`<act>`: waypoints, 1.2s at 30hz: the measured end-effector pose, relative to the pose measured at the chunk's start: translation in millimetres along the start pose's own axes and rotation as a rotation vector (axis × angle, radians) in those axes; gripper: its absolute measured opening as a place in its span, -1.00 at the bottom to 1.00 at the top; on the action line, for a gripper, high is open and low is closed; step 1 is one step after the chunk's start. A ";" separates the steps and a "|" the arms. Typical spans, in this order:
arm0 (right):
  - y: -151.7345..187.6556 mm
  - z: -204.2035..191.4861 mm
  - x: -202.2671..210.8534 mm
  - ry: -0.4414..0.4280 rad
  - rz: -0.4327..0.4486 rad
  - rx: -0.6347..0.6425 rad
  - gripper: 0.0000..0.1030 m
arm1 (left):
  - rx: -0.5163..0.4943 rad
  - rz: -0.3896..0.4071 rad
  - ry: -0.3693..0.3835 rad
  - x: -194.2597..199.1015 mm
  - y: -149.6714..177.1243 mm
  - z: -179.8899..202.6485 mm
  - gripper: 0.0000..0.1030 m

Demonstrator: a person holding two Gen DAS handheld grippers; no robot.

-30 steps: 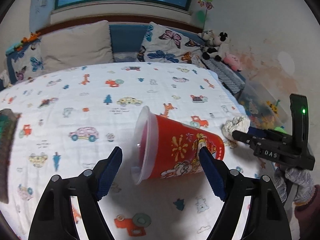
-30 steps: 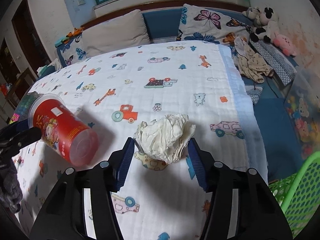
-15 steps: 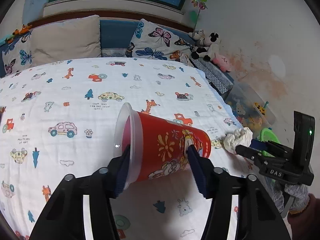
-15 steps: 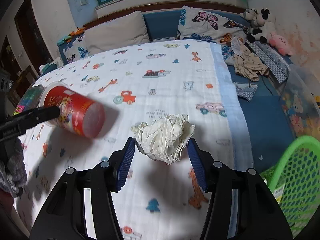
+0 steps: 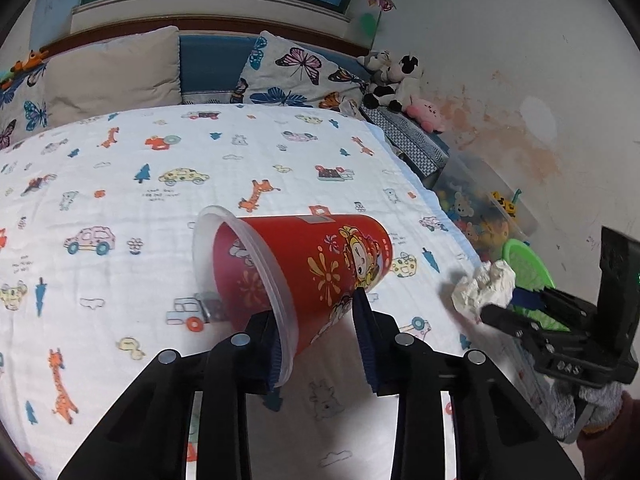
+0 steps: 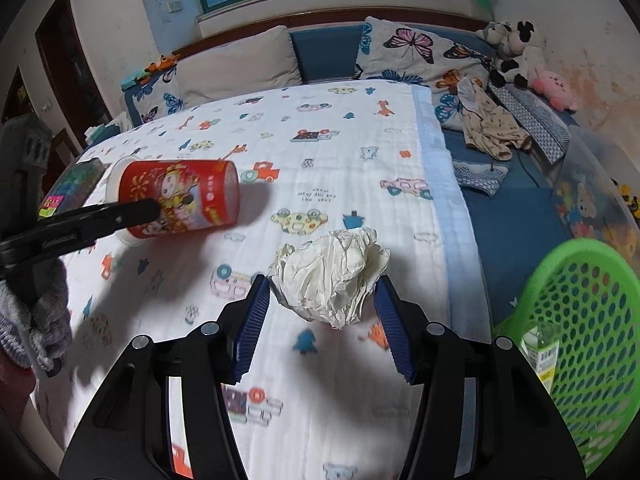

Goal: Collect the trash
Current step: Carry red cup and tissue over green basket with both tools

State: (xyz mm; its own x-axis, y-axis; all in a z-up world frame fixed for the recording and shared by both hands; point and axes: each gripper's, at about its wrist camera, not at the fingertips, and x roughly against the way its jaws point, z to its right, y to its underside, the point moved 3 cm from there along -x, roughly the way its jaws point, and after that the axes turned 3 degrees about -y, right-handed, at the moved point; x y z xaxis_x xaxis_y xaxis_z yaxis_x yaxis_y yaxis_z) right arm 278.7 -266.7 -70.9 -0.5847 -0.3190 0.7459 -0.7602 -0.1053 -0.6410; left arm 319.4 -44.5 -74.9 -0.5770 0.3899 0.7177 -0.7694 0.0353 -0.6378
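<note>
Fingers of the left gripper are closing around the red cup, which lies on its side on the bed at lower centre of the left wrist view. One blue pad sits at the clear rim, the other against the printed wall nearer the base; both look to be touching, though the squeeze is not finished. Fingers of the right gripper are clamped on the crumpled paper ball, held clear of the sheet at centre of the right wrist view.

Judgement on the step in hand: the cup tapers and its wall is thin, so the grip should settle evenly across the body rather than on the rim alone, with only enough pressure to stop it rolling out; too much may buckle it. Lift only once both pads seat. The paper ball is soft and projects above the pads; it needs a steady carry to the green basket at lower right, beside the bed edge, and release directly above the opening.

Limits of view: the cup's interior is not readable, so contents cannot be confirmed. The left pad is partly masked by the rim. The basket is cut off by the frame edge; only a bottle is made out inside. The gloved hands appear only at the frame margins.
</note>
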 end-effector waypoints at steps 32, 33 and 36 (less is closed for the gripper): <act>88.2 131.7 118.6 0.247 0.052 -0.203 0.08 | -0.237 0.103 0.066 51.3 21.5 163.4 -0.89; 89.7 137.1 120.5 0.255 0.053 -0.212 0.08 | -0.242 0.101 0.071 50.7 21.7 167.9 -0.89; 95.4 154.7 125.5 0.285 0.053 -0.239 0.10 | -0.263 0.090 0.091 46.0 23.9 185.9 -0.89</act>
State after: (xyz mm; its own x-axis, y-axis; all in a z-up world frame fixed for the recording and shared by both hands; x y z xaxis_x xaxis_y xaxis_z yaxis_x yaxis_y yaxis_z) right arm 176.6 -462.5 -66.5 -0.6551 -0.0399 0.7545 -0.7515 0.1377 -0.6452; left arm 223.5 -196.8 -5.1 -0.6034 0.4830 0.6345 -0.6119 0.2297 -0.7568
